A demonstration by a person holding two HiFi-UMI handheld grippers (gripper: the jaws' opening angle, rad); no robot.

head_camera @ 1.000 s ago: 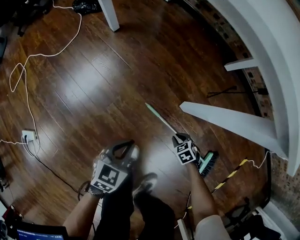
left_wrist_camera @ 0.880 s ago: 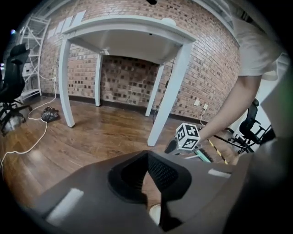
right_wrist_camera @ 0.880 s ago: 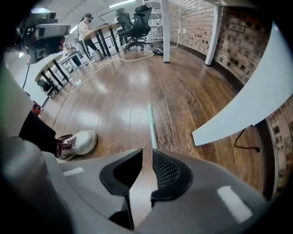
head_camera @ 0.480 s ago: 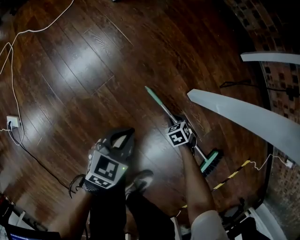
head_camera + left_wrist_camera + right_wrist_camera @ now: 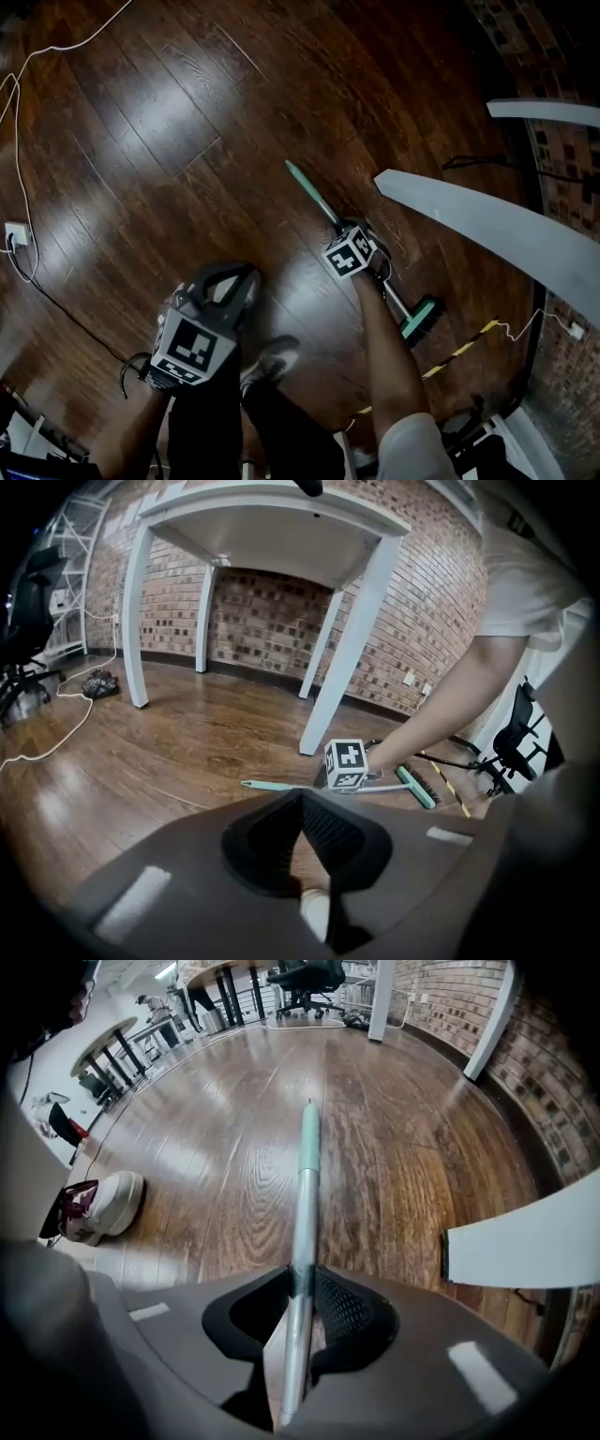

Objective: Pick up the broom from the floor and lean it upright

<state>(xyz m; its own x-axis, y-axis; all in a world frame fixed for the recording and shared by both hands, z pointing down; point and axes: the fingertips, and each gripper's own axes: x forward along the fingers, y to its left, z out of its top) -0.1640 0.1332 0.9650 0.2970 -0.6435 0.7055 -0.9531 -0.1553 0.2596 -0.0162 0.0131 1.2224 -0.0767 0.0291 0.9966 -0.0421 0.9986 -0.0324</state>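
Note:
The broom (image 5: 314, 202) lies flat on the dark wood floor, with a pale green and silver handle and a green brush head (image 5: 419, 321) at the lower right. My right gripper (image 5: 352, 242) points straight down over the handle's middle. In the right gripper view the handle (image 5: 305, 1185) runs between the jaws of this gripper (image 5: 298, 1283); they are closing and the pads touch it on both sides. My left gripper (image 5: 234, 274) hangs to the left, apart from the broom, shut on nothing. The left gripper view shows the broom (image 5: 281, 787) beyond its closed tips (image 5: 302, 799).
A white table's legs and rails (image 5: 469, 216) stand just right of the broom. A white cable (image 5: 19, 141) runs to a wall plug (image 5: 17, 234) at the left. A yellow-black cord (image 5: 459, 349) lies by the brush head. The person's shoe (image 5: 272, 361) is between the grippers.
Both grippers have sunk toward the floor. The right one came down from above the broom onto its handle. The broom itself still lies in the same place.

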